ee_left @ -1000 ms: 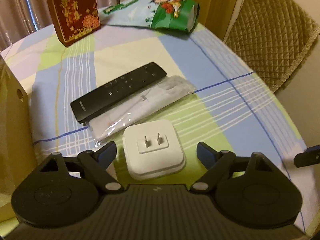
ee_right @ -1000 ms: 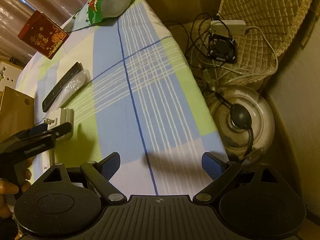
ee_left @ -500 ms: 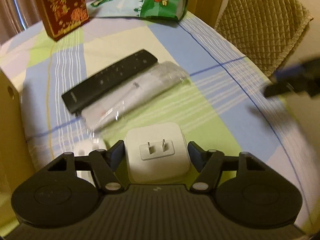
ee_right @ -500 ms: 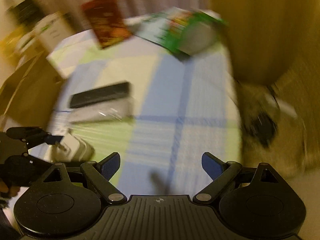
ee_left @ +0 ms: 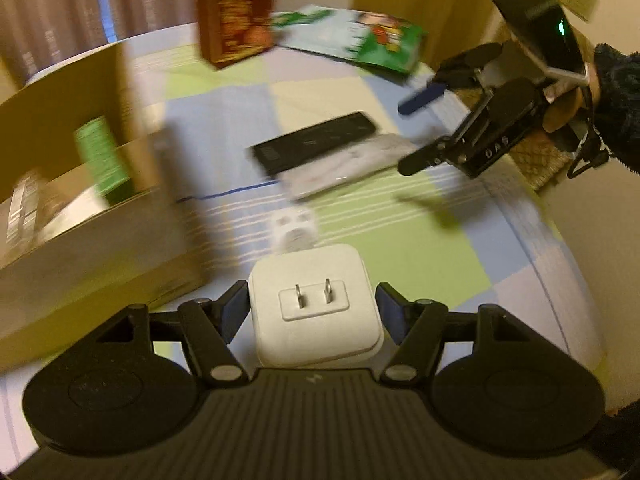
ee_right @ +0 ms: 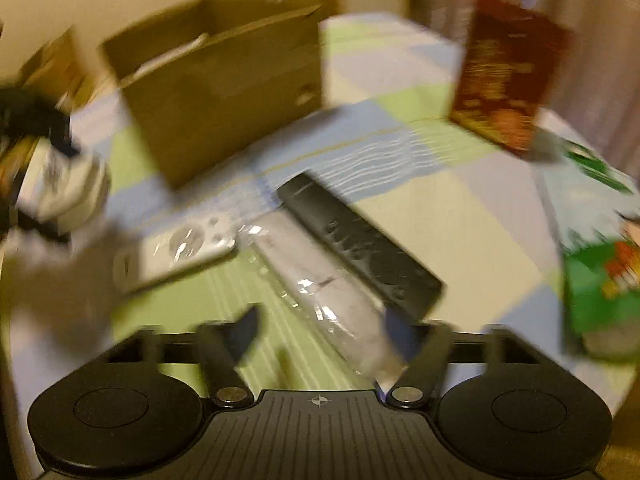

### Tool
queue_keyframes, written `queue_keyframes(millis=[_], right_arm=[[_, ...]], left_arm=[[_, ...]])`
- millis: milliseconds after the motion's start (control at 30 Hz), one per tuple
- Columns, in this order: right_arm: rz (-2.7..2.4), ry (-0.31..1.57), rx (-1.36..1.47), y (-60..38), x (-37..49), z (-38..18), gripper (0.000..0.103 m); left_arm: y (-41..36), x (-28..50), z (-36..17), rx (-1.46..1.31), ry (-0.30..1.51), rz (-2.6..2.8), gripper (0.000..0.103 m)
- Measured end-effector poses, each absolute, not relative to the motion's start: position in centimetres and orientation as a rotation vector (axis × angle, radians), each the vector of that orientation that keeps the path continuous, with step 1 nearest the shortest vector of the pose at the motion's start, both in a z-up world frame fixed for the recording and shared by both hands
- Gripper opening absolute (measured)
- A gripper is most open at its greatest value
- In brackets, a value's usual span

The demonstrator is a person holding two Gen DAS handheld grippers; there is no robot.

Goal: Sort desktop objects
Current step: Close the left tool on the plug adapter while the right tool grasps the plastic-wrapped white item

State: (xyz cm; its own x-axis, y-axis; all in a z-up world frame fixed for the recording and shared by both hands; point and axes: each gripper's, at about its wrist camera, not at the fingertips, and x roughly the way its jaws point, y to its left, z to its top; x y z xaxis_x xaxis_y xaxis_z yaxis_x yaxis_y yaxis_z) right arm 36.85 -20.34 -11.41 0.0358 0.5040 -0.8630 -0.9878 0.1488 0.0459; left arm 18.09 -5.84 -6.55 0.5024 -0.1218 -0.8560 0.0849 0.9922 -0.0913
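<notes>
My left claw is clamped on the white plug adapter, prongs up, lifted above the tabletop beside the cardboard box. My right claw is spread apart over the plastic-wrapped remote, which touches the black remote. Frames are blurry.

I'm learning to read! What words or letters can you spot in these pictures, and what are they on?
"DAS" on the right gripper; the last letter is unsure.
Red box: gold print, too blurred to read.
Green bag: print too blurred.
Black remote: markings too blurred.
Green label inside the cardboard box: too blurred.
White plug in the left gripper: no words.
</notes>
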Motion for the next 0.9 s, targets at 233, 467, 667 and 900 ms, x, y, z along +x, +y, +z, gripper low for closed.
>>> queue_keyframes(millis=[233, 467, 667, 900], right_arm=[[1.361, 0.854, -0.835, -17.8, 37.3, -13.4, 0.059], [1.325, 1.021, -0.863, -17.7, 36.3, -13.6, 0.041], [1.258, 1.029, -0.786, -18.8, 34.6, -13.3, 0.042], [1.162, 1.005, -0.688, -18.3, 34.0, -14.1, 0.048]], left_arm=[[-3.3, 16.0, -5.8, -0.08, 1.038, -0.029, 0.064], [-2.4, 15.1, -5.6, -0.094, 1.03, -0.005, 0.065], [-1.6, 14.4, -5.4, -0.106, 1.023, 0.014, 0.065], [-1.2, 13.6, -4.9, -0.114, 1.013, 0.028, 0.065]])
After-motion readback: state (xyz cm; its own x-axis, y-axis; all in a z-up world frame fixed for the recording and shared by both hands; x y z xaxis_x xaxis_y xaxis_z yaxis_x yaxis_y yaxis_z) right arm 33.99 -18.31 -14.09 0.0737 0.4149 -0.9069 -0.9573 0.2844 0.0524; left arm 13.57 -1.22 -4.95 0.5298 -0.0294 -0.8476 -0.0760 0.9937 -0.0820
